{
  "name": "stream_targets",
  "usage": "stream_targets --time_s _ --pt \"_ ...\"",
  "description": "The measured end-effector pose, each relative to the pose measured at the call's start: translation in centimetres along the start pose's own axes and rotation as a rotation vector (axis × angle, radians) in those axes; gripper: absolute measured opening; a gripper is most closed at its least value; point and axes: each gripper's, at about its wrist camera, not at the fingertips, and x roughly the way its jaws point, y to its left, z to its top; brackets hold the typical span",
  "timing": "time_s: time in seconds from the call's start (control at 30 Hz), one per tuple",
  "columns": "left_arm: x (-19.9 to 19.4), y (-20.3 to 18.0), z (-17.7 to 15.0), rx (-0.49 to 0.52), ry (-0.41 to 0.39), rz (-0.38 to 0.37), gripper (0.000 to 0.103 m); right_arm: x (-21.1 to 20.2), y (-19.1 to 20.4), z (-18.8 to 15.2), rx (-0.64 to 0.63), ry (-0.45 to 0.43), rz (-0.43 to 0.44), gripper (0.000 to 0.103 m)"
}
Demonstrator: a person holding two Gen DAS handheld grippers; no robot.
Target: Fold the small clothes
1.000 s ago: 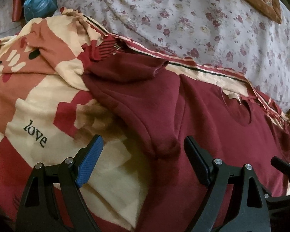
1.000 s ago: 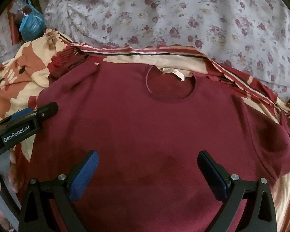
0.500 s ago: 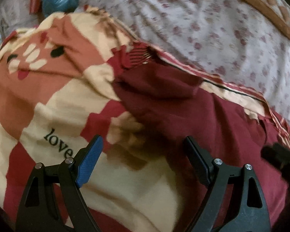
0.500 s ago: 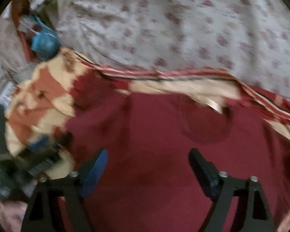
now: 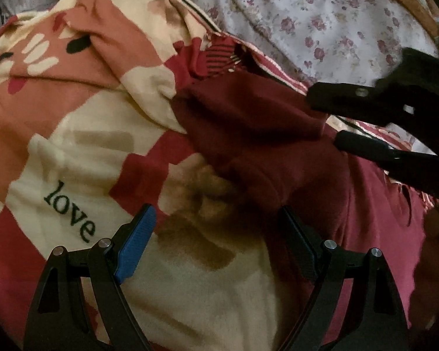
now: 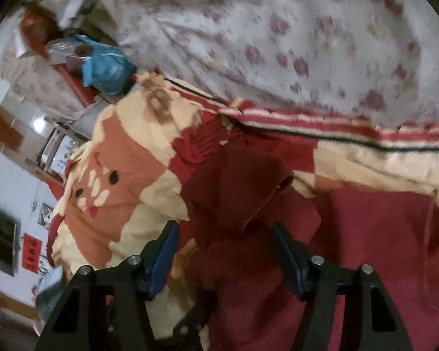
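A dark red T-shirt (image 5: 365, 193) lies flat on a cream, red and orange blanket (image 5: 73, 152). Its left sleeve (image 5: 248, 122) is crumpled and folded over near the blanket's ridge; it also shows in the right wrist view (image 6: 237, 193). My left gripper (image 5: 216, 234) is open and empty, low over the blanket at the shirt's left edge. My right gripper (image 6: 224, 251) is open and empty, its fingers either side of the sleeve just below the cuff. The right gripper also shows in the left wrist view (image 5: 374, 117), over the shirt's shoulder.
A floral white quilt (image 5: 322, 20) lies behind the blanket and fills the back in the right wrist view (image 6: 292, 44). A blue plastic bag (image 6: 105, 67) and red items sit at the far left by the bed's edge. Room wall and floor show left.
Both grippers have moved left toward the shirt's left sleeve. The right gripper has swung across from the shirt's middle and now frames the sleeve. Its jaws have narrowed a little.
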Motion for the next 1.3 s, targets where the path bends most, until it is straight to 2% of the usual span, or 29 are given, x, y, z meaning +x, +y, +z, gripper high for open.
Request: stream_targets --time_s 0.07,0.17,0.23,0.33,0.4,0.53,0.77,0.9,1.07,1.3 --pt "0.3 0.1 0.1 -0.013 0.011 -0.004 0.087 1.4 -1.0 0.6 0.062 0.022 0.029 0.058" --pt "0.5 0.1 0.1 -0.015 0.008 -0.002 0.087 2.5 -1.6 1.2 0.092 0.012 0.048 0.043" --pt "0.5 0.0 0.1 -0.009 0.003 0.005 0.087 3.1 -1.4 1.7 0.075 0.009 0.041 0.025" --pt "0.6 -0.1 0.2 -0.002 -0.001 0.010 0.087 4.0 -1.2 2.2 0.035 0.012 -0.002 0.011" --pt "0.7 0.0 0.2 -0.007 0.001 0.006 0.087 4.0 -1.0 2.2 0.005 0.006 -0.033 0.009" --pt "1.0 0.0 0.6 0.001 0.003 0.002 0.087 1.2 -0.4 2.0 -0.034 -0.053 -0.013 0.008" --pt "0.7 -0.1 0.4 0.018 -0.016 0.026 0.087 -10.4 0.3 0.5 -0.081 -0.226 0.067 0.008" --pt "0.3 -0.2 0.1 0.028 -0.030 0.042 0.087 -17.2 -1.0 -1.7 -0.064 -0.342 0.058 0.008" --pt "-0.1 -0.9 -0.3 0.064 -0.057 0.078 0.087 -23.8 -5.5 -5.0 0.008 -0.422 -0.029 0.008" --pt "-0.9 -2.1 -0.8 0.132 -0.056 0.056 0.087 -27.5 -13.2 -10.3 0.182 -0.423 -0.119 0.008"
